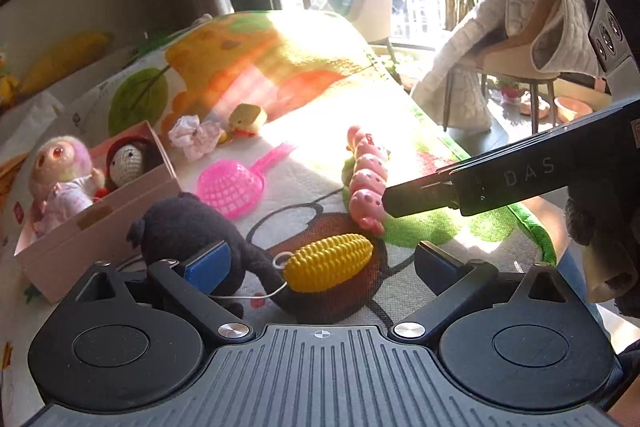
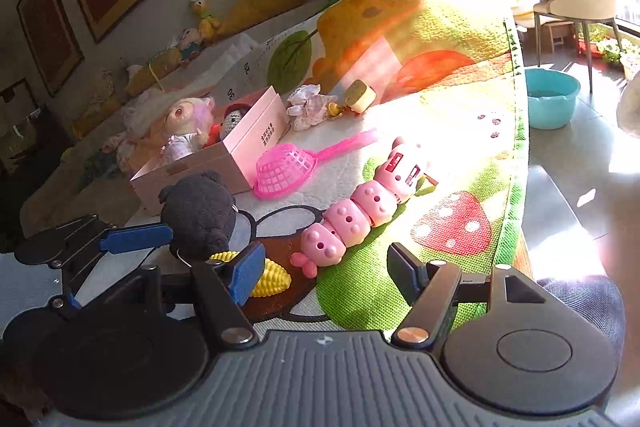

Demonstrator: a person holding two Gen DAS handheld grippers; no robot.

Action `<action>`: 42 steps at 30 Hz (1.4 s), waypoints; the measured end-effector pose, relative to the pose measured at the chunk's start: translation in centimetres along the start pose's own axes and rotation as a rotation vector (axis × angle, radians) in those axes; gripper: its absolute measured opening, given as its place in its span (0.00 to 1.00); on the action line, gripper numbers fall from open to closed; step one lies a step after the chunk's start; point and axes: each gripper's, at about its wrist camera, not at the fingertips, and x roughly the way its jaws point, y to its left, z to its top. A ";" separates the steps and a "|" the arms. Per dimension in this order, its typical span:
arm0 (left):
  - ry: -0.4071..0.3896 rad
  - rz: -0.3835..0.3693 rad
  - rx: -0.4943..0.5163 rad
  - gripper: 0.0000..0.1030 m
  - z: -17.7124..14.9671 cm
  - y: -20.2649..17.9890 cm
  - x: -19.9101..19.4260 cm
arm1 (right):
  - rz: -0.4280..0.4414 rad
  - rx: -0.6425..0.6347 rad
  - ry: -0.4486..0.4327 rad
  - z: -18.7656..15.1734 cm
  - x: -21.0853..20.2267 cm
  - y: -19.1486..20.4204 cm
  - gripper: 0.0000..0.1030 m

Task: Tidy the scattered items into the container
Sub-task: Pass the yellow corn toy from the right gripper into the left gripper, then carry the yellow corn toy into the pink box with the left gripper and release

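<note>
Our left gripper point(image 1: 324, 265) is spread wide just above the mat, its blue-padded finger against the black plush toy point(image 1: 192, 239) and the yellow toy corn point(image 1: 328, 267) lying between the two fingers, touched by neither as far as we can tell. A thin white cord runs from the corn's loop toward the plush.

Our right gripper point(image 2: 326, 273) is also spread, hovering low over the mat with nothing between its fingers; the pink caterpillar toy point(image 2: 352, 215) lies just ahead of it, its tail near the gap. In the left view, one finger of the right gripper reaches to the caterpillar's lower segment, though we cannot tell if it touches.

Farther out, a pink toy strainer point(image 1: 234, 185) lies on the mat point(image 2: 460, 155) beside the pink box point(image 2: 240, 155). The box is open and holds a doll with pale pink hair point(image 1: 60, 167) and a crocheted doll with a red hood point(image 1: 128, 161).

Beyond the box, a crumpled cloth scrap point(image 1: 192, 137) and a small yellow-green toy point(image 1: 248, 119) lie close together near the sunlit patch.

Off the mat's right edge, a teal basin point(image 2: 552, 97) sits on the floor.
</note>
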 end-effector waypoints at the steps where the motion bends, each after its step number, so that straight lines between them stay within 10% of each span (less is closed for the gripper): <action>1: 0.008 0.000 0.023 0.92 0.1 -0.4 0.6 | -0.004 0.011 0.002 -0.2 0.0 -0.4 0.67; 3: 0.052 0.005 0.055 0.73 0.1 -1.0 2.1 | -0.008 0.017 0.003 -0.4 0.0 -0.8 0.67; 8: 0.097 -0.029 0.020 0.61 0.1 -0.4 3.8 | -0.018 0.012 -0.010 -0.6 -0.1 -1.1 0.71; 25: 0.073 -0.030 -0.110 0.59 0.4 4.1 -1.6 | 0.020 -0.059 0.023 -1.0 0.1 1.2 0.76; 42: -0.137 0.301 -0.172 0.60 4.6 16.0 0.4 | 0.029 -0.194 0.115 -1.5 2.9 4.9 0.81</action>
